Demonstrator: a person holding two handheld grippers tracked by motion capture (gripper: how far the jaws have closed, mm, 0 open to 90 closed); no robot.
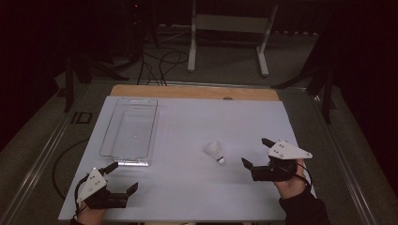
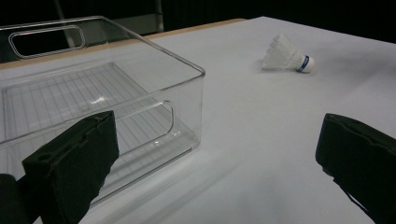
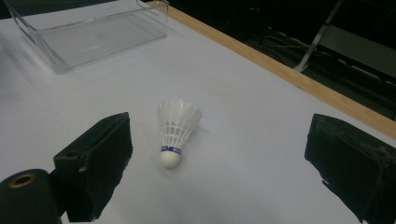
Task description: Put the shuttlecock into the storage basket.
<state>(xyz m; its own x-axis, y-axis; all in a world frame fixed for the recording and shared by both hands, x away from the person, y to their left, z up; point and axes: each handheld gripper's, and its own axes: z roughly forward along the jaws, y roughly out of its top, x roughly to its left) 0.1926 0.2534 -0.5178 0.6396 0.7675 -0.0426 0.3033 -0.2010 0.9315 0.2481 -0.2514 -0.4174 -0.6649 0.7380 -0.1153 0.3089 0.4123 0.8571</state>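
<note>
High view, table: a white table top (image 1: 187,187) with a wooden strip along its far edge.
High view, bin: a clear plastic bin (image 1: 130,131) sits on the left half of the table, long side running near to far, nothing in it that I can see.
High view, shuttlecock: the white shuttlecock (image 1: 216,152) lies on its side right of centre, cork end toward the near right.
High view, my left gripper (image 1: 123,177): at the near left corner, jaws spread wide and holding nothing, just near of the bin's near end and well apart from the shuttlecock.
High view, my right gripper (image 1: 255,152): at the near right, jaws wide and empty, pointing left; the shuttlecock lies near it, just to the left of the jaw tips, not touching.
Left gripper view, bin: the bin (image 2: 154,88) stands close on the left, its near handle cut-out just beyond my left jaw.
Left gripper view, shuttlecock: the shuttlecock (image 2: 288,57) lies far off to the right, beyond the gap of my wide jaws, blue band by the cork.
Right gripper view, shuttlecock: the shuttlecock (image 3: 176,130) lies between the lines of my two open jaws, a little ahead of them, closer to the left jaw, cork pointing toward me.
Right gripper view, bin: the bin (image 3: 93,35) is far away at the upper left.
</note>
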